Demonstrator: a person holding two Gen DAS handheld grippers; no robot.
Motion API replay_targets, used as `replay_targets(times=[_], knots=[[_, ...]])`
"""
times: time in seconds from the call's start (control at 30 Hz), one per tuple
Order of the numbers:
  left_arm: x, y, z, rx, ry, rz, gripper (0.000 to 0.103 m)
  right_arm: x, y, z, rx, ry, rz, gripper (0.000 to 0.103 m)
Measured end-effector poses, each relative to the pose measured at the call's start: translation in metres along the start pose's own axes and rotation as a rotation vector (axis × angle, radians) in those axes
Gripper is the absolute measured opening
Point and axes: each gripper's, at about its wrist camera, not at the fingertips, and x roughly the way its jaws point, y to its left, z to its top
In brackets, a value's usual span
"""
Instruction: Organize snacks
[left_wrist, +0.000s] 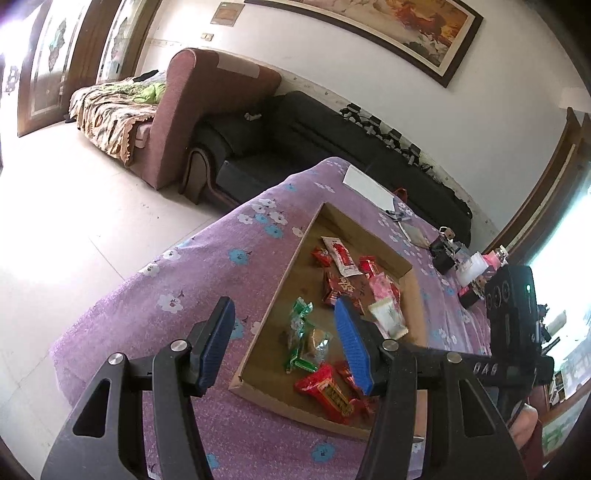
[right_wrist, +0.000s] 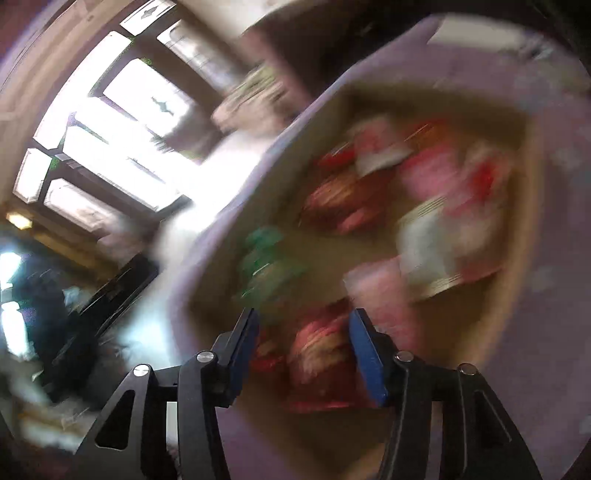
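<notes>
Crinkly foil snack packets (left_wrist: 327, 391) in shallow square cardboard tray (left_wrist: 415, 314); flowered purple cloth (left_wrist: 207, 266)

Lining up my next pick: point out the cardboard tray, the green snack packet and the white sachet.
cardboard tray (left_wrist: 295, 254): left wrist view, on its left wall.
green snack packet (left_wrist: 300, 314): left wrist view, on the packet's upper end.
white sachet (left_wrist: 388, 318): left wrist view, on its middle.

surface: purple floral cloth (left_wrist: 207, 266) | on it: cardboard tray (left_wrist: 415, 295), white paper (left_wrist: 369, 186), small clutter (left_wrist: 456, 254)
</notes>
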Motion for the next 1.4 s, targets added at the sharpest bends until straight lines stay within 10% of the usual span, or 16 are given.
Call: replay_targets(times=[0.23, 0.43, 0.53, 0.73, 1.4], knots=[[-0.002, -0.007, -0.001, 0.011, -0.002, 0.003, 0.055, 0.017, 0.025, -0.012, 0.035, 0.084, 0.31, 0.056], [-0.014, -0.032, -0.007, 0.14, -0.07, 0.083, 0.056, -0.004, 0.029, -0.02, -0.018, -0.062, 0.116, 0.057], [-0.029, -0.051, -0.012, 0.2, -0.214, 0.249, 0.088, -0.041, 0.02, -0.034, -0.051, -0.222, -0.038, 0.059], [-0.071, -0.087, -0.033, 0.269, -0.502, 0.312, 0.103, -0.098, 0.002, -0.082, -0.069, -0.384, -0.218, 0.067], [-0.034, -0.133, -0.069, 0.298, -0.184, 0.332, 0.103, -0.112, -0.004, -0.15, -0.15, -0.479, -0.417, 0.073]])
